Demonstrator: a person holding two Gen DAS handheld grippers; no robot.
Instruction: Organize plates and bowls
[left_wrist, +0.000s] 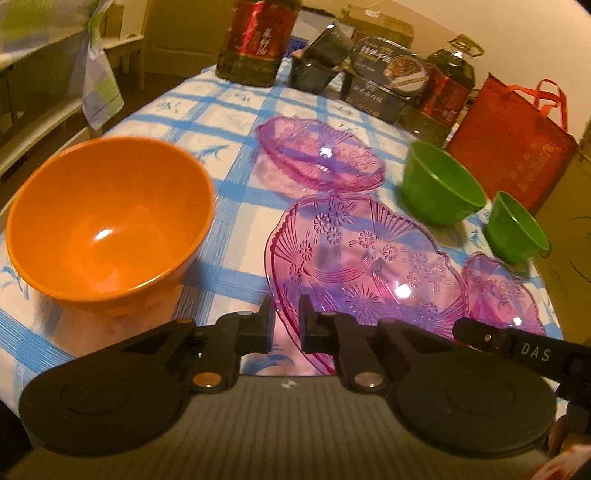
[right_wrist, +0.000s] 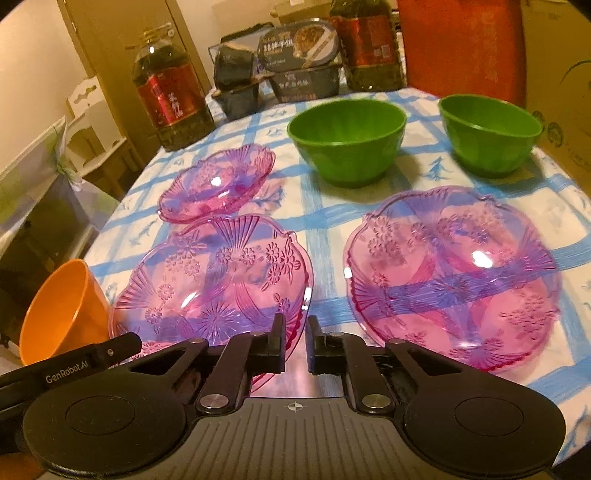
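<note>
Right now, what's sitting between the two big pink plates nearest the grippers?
Nothing. In the right wrist view only bare blue-checked tablecloth separates the left large pink plate from the right large pink plate; they lie apart, not touching.

On the desk (right_wrist: 332, 221): two large plates (right_wrist: 210, 280) (right_wrist: 454, 277) side by side in front; a small plate (right_wrist: 218, 184) behind the left one; two bowls (right_wrist: 347, 140) (right_wrist: 487, 133) behind the right one; a third bowl (right_wrist: 59, 310) far left; bottles (right_wrist: 170, 99) and boxes (right_wrist: 299, 55) at the back.
</note>
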